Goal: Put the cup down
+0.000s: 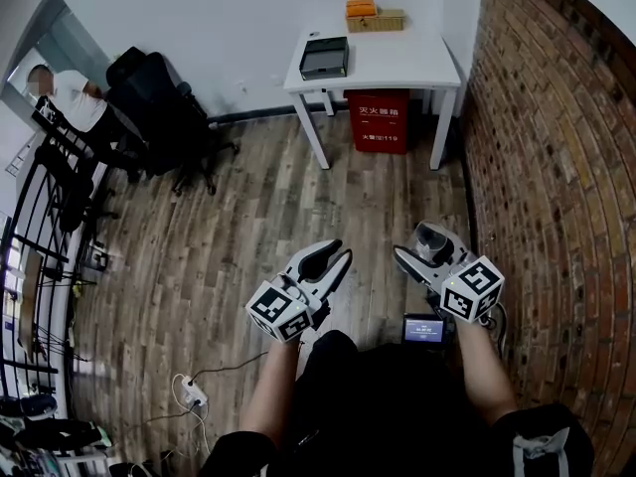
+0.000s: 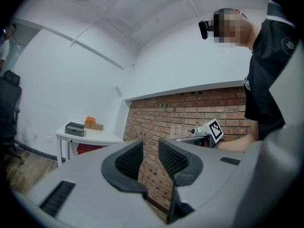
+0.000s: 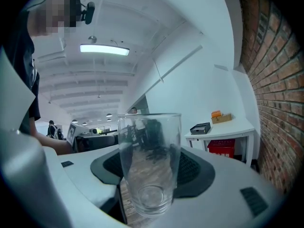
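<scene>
Clear glass is what matters in the head view: the cup (image 1: 433, 238) sits in the right claw (image 1: 429, 250), held in the air over the wooden floor (image 1: 248, 217) beside the brick wall (image 1: 556, 167). The left claw (image 1: 330, 259) hangs next to it, carrying nothing. The white tabletop (image 1: 397, 63) stands well apart, across the floor, with a grey box (image 1: 324, 58) on it and a red bin (image 1: 378, 119) underneath.

From the left gripper view, the left claw (image 2: 149, 150) shows its ribbed pads (image 2: 129, 159) a narrow gap apart, with only brick visible between them. Beyond, the right claw (image 2: 190, 136) and its faint cup (image 2: 176, 132) are in sight.

From the right gripper view, the right claw (image 3: 152, 169) is clamped on the lower half of the cup (image 3: 148, 137), one pad on each side; the glass looks empty and stands straight between them. The tabletop (image 3: 221, 127) lies far behind it.

The risk, as I judge it, is letting go too soon: there is nothing under the cup but floor, so opening now would drop and likely break it. Smooth glass held only by two pads could also slide if the claw tips or jolts on the way. Landing it near the tabletop's edge, or against the box, could topple it.
</scene>
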`<state>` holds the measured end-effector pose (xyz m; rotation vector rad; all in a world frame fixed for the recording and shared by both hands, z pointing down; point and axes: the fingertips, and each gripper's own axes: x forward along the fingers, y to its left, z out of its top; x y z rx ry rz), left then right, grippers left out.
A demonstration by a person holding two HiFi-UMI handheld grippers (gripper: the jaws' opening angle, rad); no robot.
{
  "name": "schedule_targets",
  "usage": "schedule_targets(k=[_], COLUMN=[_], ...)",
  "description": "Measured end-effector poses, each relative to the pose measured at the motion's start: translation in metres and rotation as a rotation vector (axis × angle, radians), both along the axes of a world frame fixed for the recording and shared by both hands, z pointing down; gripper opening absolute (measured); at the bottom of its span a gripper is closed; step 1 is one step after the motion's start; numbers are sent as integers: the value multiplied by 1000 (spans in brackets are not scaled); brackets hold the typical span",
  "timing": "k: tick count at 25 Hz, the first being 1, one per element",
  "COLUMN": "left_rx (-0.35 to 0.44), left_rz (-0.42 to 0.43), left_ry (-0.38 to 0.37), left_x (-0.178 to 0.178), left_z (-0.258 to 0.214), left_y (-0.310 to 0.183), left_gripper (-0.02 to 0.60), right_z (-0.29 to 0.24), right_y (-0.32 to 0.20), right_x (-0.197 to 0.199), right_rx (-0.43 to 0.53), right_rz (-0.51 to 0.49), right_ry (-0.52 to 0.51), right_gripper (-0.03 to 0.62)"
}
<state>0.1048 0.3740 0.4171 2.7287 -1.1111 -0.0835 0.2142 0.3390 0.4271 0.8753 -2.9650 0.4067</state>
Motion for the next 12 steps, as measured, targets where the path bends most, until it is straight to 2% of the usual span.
schedule_targets(k=[6,12], left_rx=[6,9], left_rz=[-57,-83], left_ry=[-8,-4], left_x=[-18,-51], left_z=[3,14], left_y=[-32,-88], left_gripper=[95,95], right_z=[8,23], right_y=[-26,-74], right_x=[7,-8], right_rx=[-14,-31], right_rz=[7,29], right_ry=[0,23], right_gripper=[282,282])
